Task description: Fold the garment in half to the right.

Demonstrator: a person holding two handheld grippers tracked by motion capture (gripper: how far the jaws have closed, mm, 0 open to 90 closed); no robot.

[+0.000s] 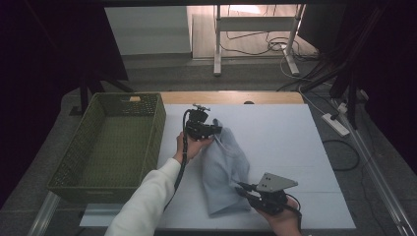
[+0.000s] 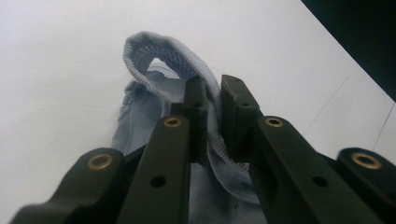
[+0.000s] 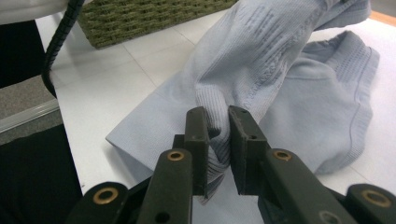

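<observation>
I am midway through handling a pale blue knit garment that lies on the white table, running from its middle toward the near edge. My left claw is clamped on the ribbed hem at the far end; my right claw pinches a soft fold near the front edge. Next, I judge, both ends must lift together toward the woven green basket at the table's left edge. The cloth is limp and will sag.

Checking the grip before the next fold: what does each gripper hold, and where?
Both pinch the pale blue knitted garment: the left gripper on its ribbed edge, the right gripper on a ribbed cuff.
</observation>
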